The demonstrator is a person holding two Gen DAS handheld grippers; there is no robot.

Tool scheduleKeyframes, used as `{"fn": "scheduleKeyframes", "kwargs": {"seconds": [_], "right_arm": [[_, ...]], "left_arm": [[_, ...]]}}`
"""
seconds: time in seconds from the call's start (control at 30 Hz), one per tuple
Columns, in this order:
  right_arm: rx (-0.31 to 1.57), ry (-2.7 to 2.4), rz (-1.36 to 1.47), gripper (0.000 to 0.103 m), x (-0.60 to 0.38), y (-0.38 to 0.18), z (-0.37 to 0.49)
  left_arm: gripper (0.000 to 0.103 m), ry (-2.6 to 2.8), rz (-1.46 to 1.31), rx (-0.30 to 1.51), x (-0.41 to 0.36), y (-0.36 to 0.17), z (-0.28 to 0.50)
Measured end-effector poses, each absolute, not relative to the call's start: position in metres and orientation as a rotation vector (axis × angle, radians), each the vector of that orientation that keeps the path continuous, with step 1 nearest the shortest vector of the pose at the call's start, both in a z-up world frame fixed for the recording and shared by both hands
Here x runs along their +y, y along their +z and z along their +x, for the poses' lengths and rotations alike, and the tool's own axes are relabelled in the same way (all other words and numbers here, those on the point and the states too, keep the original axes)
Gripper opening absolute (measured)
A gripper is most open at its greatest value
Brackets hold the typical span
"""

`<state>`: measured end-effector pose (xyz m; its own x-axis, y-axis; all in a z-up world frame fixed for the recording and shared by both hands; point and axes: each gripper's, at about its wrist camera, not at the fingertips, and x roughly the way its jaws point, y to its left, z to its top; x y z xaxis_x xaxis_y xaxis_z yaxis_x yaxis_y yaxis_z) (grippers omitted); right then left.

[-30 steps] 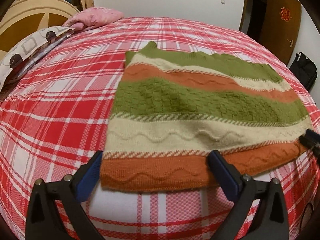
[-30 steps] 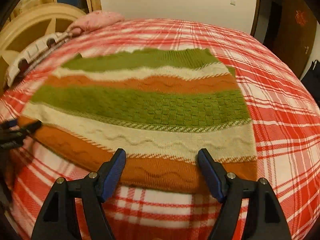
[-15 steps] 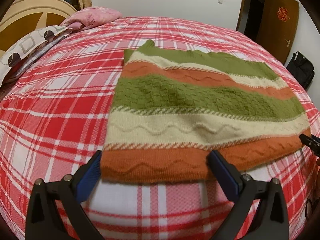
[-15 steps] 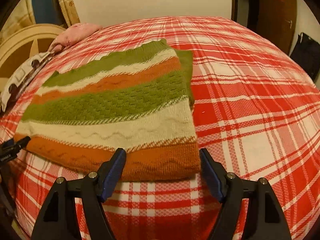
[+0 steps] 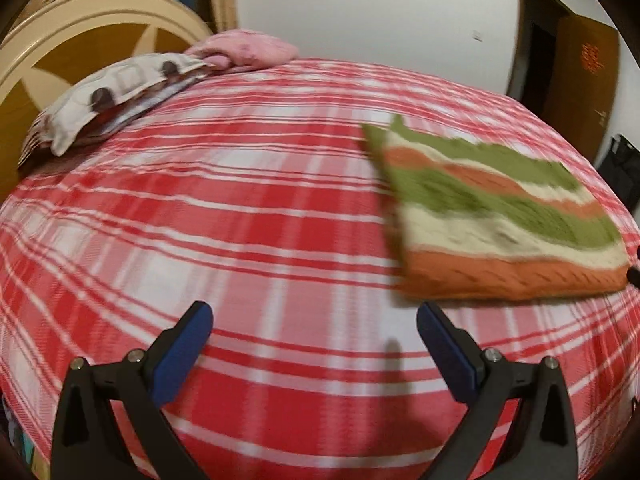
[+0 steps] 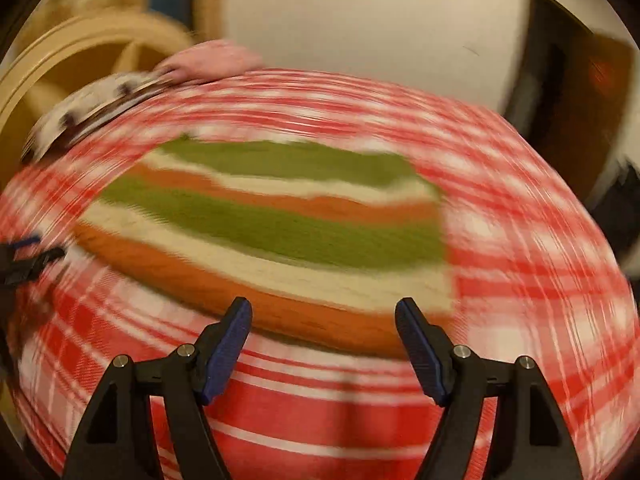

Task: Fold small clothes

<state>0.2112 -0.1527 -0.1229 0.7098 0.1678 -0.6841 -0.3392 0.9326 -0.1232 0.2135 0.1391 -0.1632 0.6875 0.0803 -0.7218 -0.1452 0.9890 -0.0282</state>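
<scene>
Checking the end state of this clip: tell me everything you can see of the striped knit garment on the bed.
The knit garment is a thick, textured piece in green, cream and orange bands. It lies flat as a rough rectangle on the red plaid bedspread, orange edge nearest the cameras; its thick near edge suggests several layers. Nothing grips it: the left gripper stands open beside it, the right gripper open before the orange edge. Blur hides the stitch detail.

Sweater (image 5: 496,216) on bed (image 5: 240,208)
</scene>
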Motion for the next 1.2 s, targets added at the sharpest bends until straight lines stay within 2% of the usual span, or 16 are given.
{"fn": "scheduleKeyframes", "kwargs": {"seconds": [0.17,0.27,0.3,0.63,0.73,0.77,0.8,0.83,1.0,1.2], "right_arm": [[0.659,0.447,-0.415,0.074,-0.052,-0.131,0.199],[0.607,0.512,-0.568,0.057,0.006,-0.144,0.188],[0.604,0.528,-0.595,0.055,0.017,-0.148,0.186],[0.507,0.498,-0.785,0.055,0.099,-0.177,0.193],[0.468,0.472,-0.821,0.052,0.109,-0.183,0.196],[0.46,0.468,-0.827,0.046,0.11,-0.183,0.196],[0.459,0.465,-0.832,0.024,0.111,-0.184,0.198],[0.476,0.456,-0.822,0.015,0.111,-0.184,0.202],[0.485,0.47,-0.703,0.014,0.091,-0.168,0.207],[0.504,0.493,-0.614,0.012,0.081,-0.164,0.209]], "left_arm": [[0.103,0.178,-0.156,0.804,0.181,-0.167,0.21],[0.103,0.18,-0.189,0.81,0.196,-0.172,0.207],[0.103,0.18,-0.19,0.811,0.199,-0.173,0.205],[0.103,0.169,-0.236,0.797,0.229,-0.176,0.206],[0.103,0.16,-0.25,0.798,0.233,-0.179,0.207],[0.103,0.15,-0.259,0.796,0.234,-0.18,0.208],[0.103,0.143,-0.265,0.795,0.235,-0.18,0.209],[0.103,0.137,-0.27,0.792,0.236,-0.179,0.21],[0.103,0.037,-0.298,0.752,0.232,-0.165,0.226],[0.103,-0.105,-0.337,0.739,0.219,-0.147,0.28]]}}
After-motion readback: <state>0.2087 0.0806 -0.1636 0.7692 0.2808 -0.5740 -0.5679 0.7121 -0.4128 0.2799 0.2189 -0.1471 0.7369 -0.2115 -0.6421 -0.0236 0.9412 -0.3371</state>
